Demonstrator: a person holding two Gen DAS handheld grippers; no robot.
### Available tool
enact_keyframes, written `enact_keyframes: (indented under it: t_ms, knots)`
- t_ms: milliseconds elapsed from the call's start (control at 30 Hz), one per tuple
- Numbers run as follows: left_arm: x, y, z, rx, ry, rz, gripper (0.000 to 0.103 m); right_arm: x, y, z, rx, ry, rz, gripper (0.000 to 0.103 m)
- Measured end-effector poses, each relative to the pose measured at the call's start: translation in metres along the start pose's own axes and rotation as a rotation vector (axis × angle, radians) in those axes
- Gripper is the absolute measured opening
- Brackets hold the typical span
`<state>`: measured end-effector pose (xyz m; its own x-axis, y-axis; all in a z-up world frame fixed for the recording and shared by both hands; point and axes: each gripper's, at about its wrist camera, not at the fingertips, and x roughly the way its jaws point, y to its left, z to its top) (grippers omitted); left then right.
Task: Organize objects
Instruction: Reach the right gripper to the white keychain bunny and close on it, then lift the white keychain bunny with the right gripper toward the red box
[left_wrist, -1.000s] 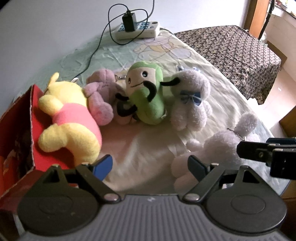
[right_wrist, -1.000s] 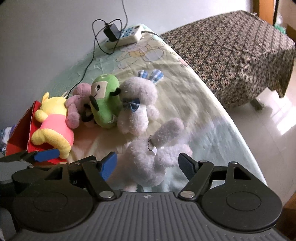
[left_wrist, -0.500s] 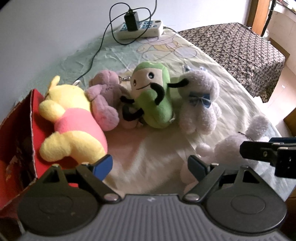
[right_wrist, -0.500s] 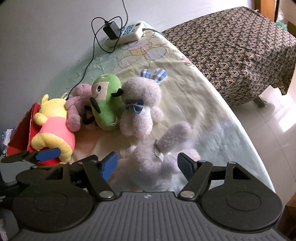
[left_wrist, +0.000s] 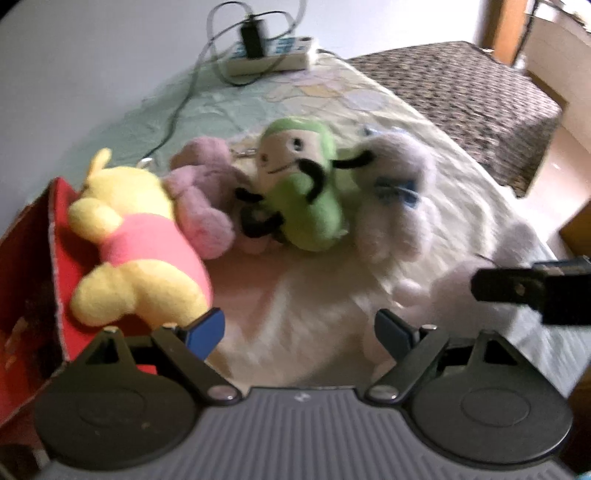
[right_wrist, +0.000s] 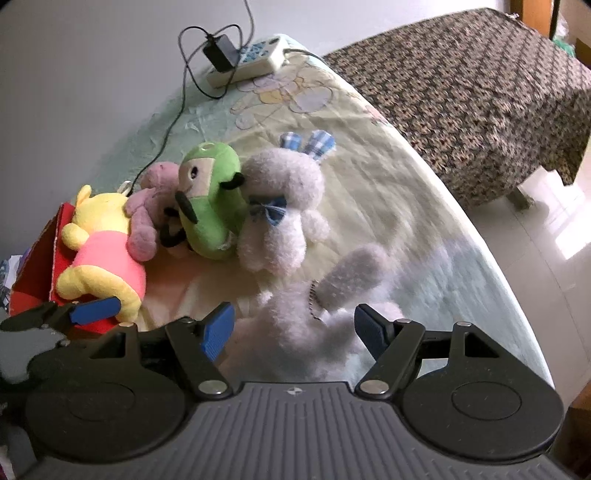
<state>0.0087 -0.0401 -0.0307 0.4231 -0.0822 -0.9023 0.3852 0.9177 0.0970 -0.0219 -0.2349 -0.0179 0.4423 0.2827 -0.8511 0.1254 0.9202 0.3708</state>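
Note:
Four plush toys lie in a row on the bed: a yellow bear in a pink shirt (left_wrist: 140, 236) (right_wrist: 103, 251) leaning on a red box (left_wrist: 33, 266), a pink toy (left_wrist: 207, 206) (right_wrist: 151, 210), a green toy (left_wrist: 306, 195) (right_wrist: 214, 203) and a white rabbit with a blue bow (left_wrist: 391, 206) (right_wrist: 280, 210). A loose white plush (right_wrist: 332, 295) (left_wrist: 443, 291) lies nearer. My right gripper (right_wrist: 293, 326) is open and its fingers straddle that plush's lower body. My left gripper (left_wrist: 299, 328) is open over bare sheet, just right of the bear.
A white power strip with a black charger and cable (right_wrist: 251, 62) (left_wrist: 273, 55) lies at the bed's far end by the wall. A patterned cloth-covered table (right_wrist: 480, 74) stands to the right across a strip of floor. The bed edge curves close on the right.
The left view has shifted slightly and gone blurred with motion. The right view has crept a little closer over the loose white plush. The toys lie as before.

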Motion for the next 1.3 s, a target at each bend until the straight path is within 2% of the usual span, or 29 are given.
enact_keyframes:
  t_ms: [100, 233, 333, 533, 667, 767, 1000, 1167, 1300]
  knots:
    - [-0.001, -0.003, -0.006, 0.027, -0.001, -0.064, 0.088, 0.005, -0.009, -0.004, 0.037, 0.025, 0.007, 0.075]
    - [0.000, -0.007, -0.011, 0.060, -0.019, -0.213, 0.088, 0.014, -0.013, -0.007, 0.087, 0.054, 0.018, 0.075]
    - [0.001, -0.015, -0.015, 0.096, -0.040, -0.276, 0.088, 0.020, -0.016, -0.009, 0.114, 0.071, 0.019, 0.075]
    - [0.008, -0.030, -0.019, 0.165, -0.013, -0.306, 0.087, 0.031, -0.025, -0.011, 0.188, 0.104, 0.034, 0.076]
    - [0.020, -0.035, -0.020, 0.179, 0.031, -0.318, 0.071, 0.035, -0.028, -0.011, 0.225, 0.122, 0.055, 0.076]
    - [0.026, -0.034, -0.019, 0.173, 0.050, -0.334, 0.068, 0.037, -0.029, -0.012, 0.247, 0.130, 0.076, 0.074]
    - [0.018, -0.032, -0.017, 0.166, 0.014, -0.353, 0.052, 0.031, -0.020, -0.009, 0.184, 0.086, 0.085, 0.065]
    - [0.006, -0.025, -0.016, 0.153, -0.029, -0.338, 0.049, 0.020, -0.004, -0.006, 0.088, 0.028, 0.093, 0.063]
    - [-0.009, -0.015, -0.014, 0.121, -0.076, -0.329, 0.049, 0.012, 0.004, 0.000, 0.060, -0.010, 0.126, 0.063]
